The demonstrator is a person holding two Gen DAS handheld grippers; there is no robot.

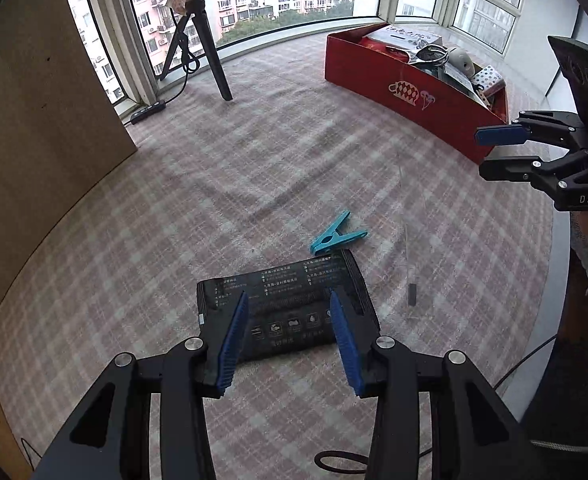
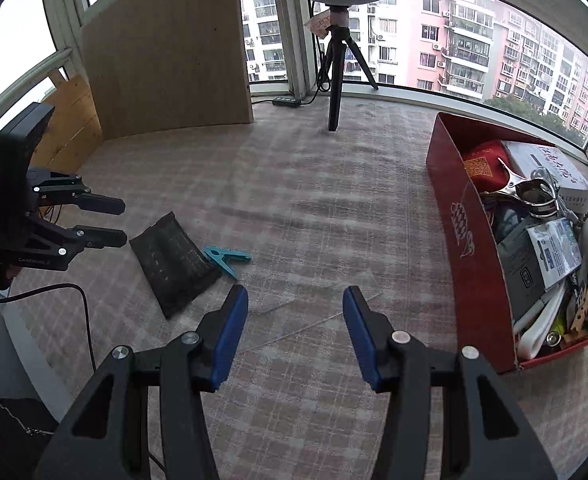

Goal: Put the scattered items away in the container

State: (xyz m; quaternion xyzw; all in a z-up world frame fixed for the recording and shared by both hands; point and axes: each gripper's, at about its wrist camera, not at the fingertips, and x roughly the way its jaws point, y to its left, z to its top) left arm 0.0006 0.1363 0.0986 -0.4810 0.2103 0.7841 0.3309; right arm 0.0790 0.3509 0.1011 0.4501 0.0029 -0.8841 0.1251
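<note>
With both claws spread and empty, I am lining up on the last loose items for the red box.

Left claw (image 1: 289,340) points down over the black packet (image 1: 294,300), which lies flat on the checked cloth between my blue pads (image 1: 233,340); whether they touch it yet, I cannot tell. Teal clothes peg (image 1: 336,236) lies just beside the packet's far edge, at about 1 o'clock in the left wrist view. Red box (image 1: 406,92), already well filled, sits at 2 o'clock, well apart. Right claw (image 2: 294,328) hovers over bare cloth, holding nothing, box at its 3 o'clock. Judgement: the packet is flat and limp, so I should straddle one short edge, press the pads down into the cloth, then close. The peg could get nudged if I slide forward.
</note>
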